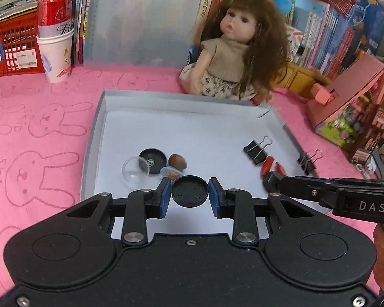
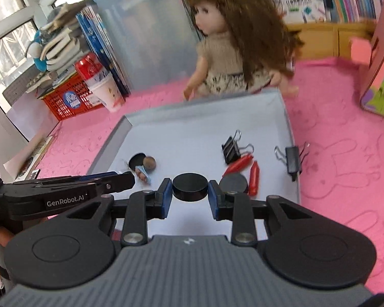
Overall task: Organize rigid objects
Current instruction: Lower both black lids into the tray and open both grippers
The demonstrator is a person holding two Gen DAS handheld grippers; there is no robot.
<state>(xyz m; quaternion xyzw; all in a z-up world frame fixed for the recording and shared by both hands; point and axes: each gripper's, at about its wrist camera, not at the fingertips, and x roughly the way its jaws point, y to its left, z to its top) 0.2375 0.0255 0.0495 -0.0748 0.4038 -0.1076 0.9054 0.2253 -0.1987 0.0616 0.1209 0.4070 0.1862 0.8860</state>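
The black lid (image 1: 189, 192) sits between the blue pads of my left gripper (image 1: 190, 186), recessed face toward the camera, over the near edge of the white tray (image 1: 192, 125); both pads press its rim, so the jaws are narrowed onto it. My right gripper (image 2: 190, 189) likewise has a black puck (image 2: 190, 185) pinched between its pads, also at the tray's near edge, and I cannot tell whether the puck rests on the tray floor or hangs just above it. Just right of the puck a grey disc (image 2: 234, 183) lies flat, touching two red pieces (image 2: 253, 181). Toward the right edge lie two black binder clips, one (image 1: 256, 151) inside the tray and the other (image 1: 307, 162) across the rim. In the left half lie a clear dome (image 1: 134, 172), overlapping a black round base (image 1: 153, 160), and just beside that a small brown-headed figure (image 1: 178, 162). The tray rests on a pink bunny-print cloth (image 1: 38, 128); a long-haired doll (image 1: 238, 48) sits behind the far edge, and off the far left corner a red can stands in a paper cup (image 1: 56, 56)
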